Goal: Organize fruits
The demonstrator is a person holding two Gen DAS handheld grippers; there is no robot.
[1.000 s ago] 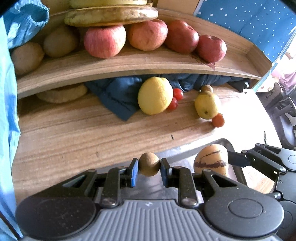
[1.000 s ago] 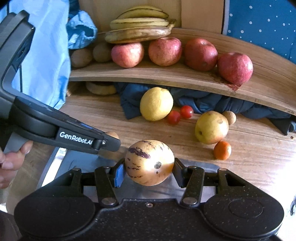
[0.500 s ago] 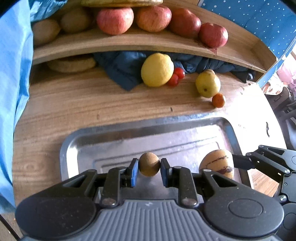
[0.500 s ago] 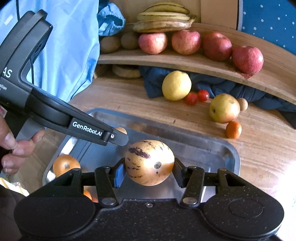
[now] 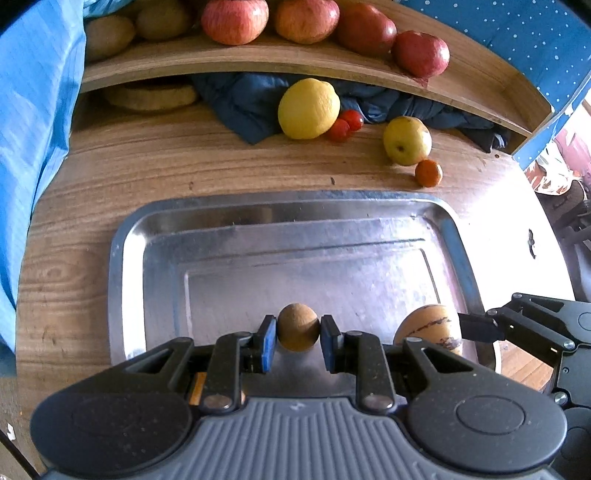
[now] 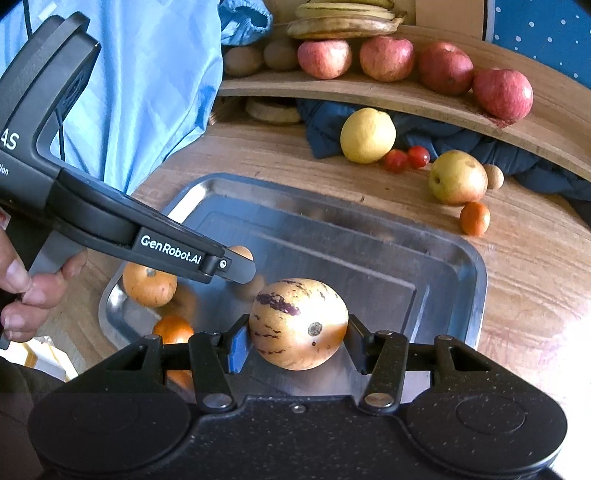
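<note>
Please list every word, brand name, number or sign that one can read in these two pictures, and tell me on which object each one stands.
"GenRobot.AI": white print on the side of the left gripper, seen in the right wrist view.
"AS": end of a longer word on the same gripper's body, cut off by the picture's left edge.
Small letters below "AS": cut off, unreadable.
Left wrist view: no readable text.

We count four red apples on the shelf, two cherry tomatoes, one large lemon, one yellow-green apple, one small tangerine, one steel tray, one striped pepino melon and two grippers; the bananas overlap too much to count.
</note>
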